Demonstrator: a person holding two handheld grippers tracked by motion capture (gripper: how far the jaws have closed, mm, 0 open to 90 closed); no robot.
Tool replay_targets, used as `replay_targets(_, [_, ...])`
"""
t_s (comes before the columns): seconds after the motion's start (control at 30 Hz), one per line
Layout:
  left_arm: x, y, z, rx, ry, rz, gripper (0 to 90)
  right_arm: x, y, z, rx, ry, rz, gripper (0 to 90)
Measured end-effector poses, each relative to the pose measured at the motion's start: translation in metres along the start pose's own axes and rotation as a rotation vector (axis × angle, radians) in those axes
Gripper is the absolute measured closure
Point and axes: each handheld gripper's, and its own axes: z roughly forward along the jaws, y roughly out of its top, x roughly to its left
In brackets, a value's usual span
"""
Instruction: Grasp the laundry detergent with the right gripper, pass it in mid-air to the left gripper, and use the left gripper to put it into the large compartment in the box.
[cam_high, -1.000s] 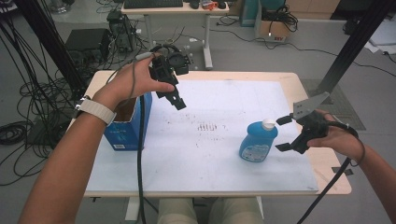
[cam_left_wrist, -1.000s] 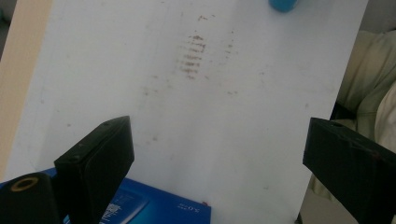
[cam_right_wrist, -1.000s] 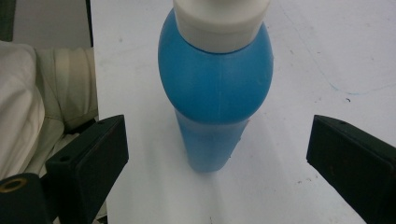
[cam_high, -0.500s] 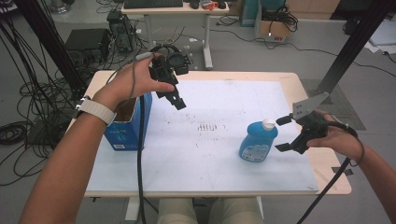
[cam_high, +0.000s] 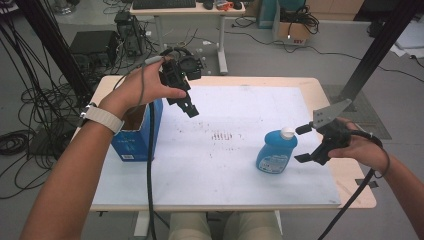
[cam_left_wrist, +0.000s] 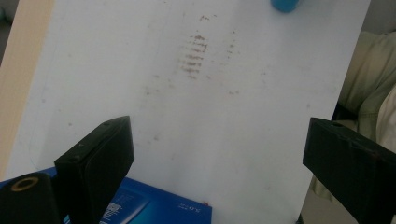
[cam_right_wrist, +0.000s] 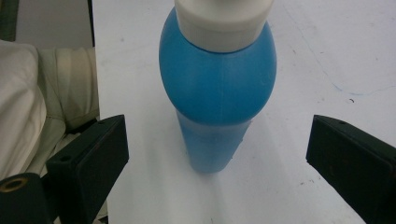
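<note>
A blue bottle (cam_high: 276, 151) with a white cap stands upright on the white mat (cam_high: 210, 170), right of centre. My right gripper (cam_high: 303, 144) is level with the bottle, just to its right, jaws open and apart from it. In the right gripper view the bottle (cam_right_wrist: 217, 84) stands ahead of the wide-spread jaws of that gripper (cam_right_wrist: 219, 135), untouched. My left gripper (cam_high: 191, 109) hangs above the mat's back left, pointing down, beside an open-topped blue box (cam_high: 135, 132). Its jaws (cam_left_wrist: 217, 140) stand open with nothing between them; the box's edge (cam_left_wrist: 154, 210) lies below.
Brown smudges (cam_high: 222, 135) mark the middle of the mat. The wooden table edge (cam_high: 350, 175) shows at the right. Behind the table stand a desk (cam_high: 175, 10), black stand posts (cam_high: 55, 45) and loose cables (cam_high: 20, 140) on the floor.
</note>
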Motion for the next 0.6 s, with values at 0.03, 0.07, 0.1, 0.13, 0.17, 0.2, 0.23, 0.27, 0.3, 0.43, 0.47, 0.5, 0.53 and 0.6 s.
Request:
replay_targets(0.03, [-0.0001, 0.0, 0.0001, -0.001, 0.0, -0.002, 9.1, 0.0008, -0.0007, 0.0014, -0.022, -0.005, 0.01, 5.5])
replay_targets(0.07, [0.0, -0.0001, 0.0001, -0.002, 0.001, 0.0, 9.1, 0.0005, -0.0003, 0.0008, -0.009, -0.003, 0.006, 5.5])
replay_targets(0.1, [0.0, -0.0001, 0.0002, -0.004, 0.001, -0.002, 9.1, -0.0003, 0.0003, 0.0, 0.008, 0.004, -0.003, 5.5])
replay_targets(0.13, [0.0, -0.0001, 0.0002, -0.004, 0.001, -0.002, 9.1, -0.0003, 0.0003, 0.0, 0.008, 0.004, -0.003, 5.5])
replay_targets(0.17, [-0.0001, 0.0, 0.0002, -0.001, 0.001, -0.003, 9.1, -0.0001, 0.0005, 0.0001, 0.008, 0.003, -0.003, 5.5])
replay_targets(0.2, [0.0, 0.0, 0.0003, -0.001, 0.0, -0.001, 9.1, 0.0008, -0.0003, 0.0016, -0.016, -0.002, 0.007, 5.5])
replay_targets(0.23, [-0.0001, 0.0001, 0.0003, 0.0, 0.002, -0.003, 9.1, 0.0011, -0.0004, 0.0017, -0.02, -0.004, 0.009, 5.5])
replay_targets(0.27, [-0.0001, 0.0001, 0.0003, 0.0, 0.002, -0.003, 9.1, 0.0011, -0.0004, 0.0018, -0.019, -0.004, 0.009, 5.5])
replay_targets(0.3, [0.0002, 0.0, 0.0004, -0.001, 0.001, -0.002, 9.1, 0.0009, -0.0003, 0.0015, -0.015, -0.002, 0.007, 5.5])
replay_targets(0.43, [0.0005, 0.0001, 0.0003, 0.0, 0.0, 0.0, 9.1, 0.0003, 0.0005, 0.0004, 0.01, 0.005, -0.004, 5.5])
replay_targets(0.47, [0.0004, 0.0001, 0.0003, -0.001, 0.0, -0.002, 9.1, 0.0002, 0.0008, 0.0007, 0.008, 0.007, -0.006, 5.5])
replay_targets(0.5, [0.0004, 0.0, 0.0003, -0.001, 0.001, 0.0, 9.1, 0.0002, 0.0009, 0.0007, 0.008, 0.006, -0.007, 5.5])
replay_targets(0.53, [0.0004, 0.0, 0.0003, -0.001, 0.001, 0.0, 9.1, 0.0, 0.001, 0.0007, 0.007, 0.008, -0.009, 5.5])
replay_targets(0.6, [0.0007, -0.0005, 0.0, 0.001, 0.002, -0.001, 9.1, 0.0013, 0.0005, 0.0019, -0.014, 0.0, 0.004, 5.6])
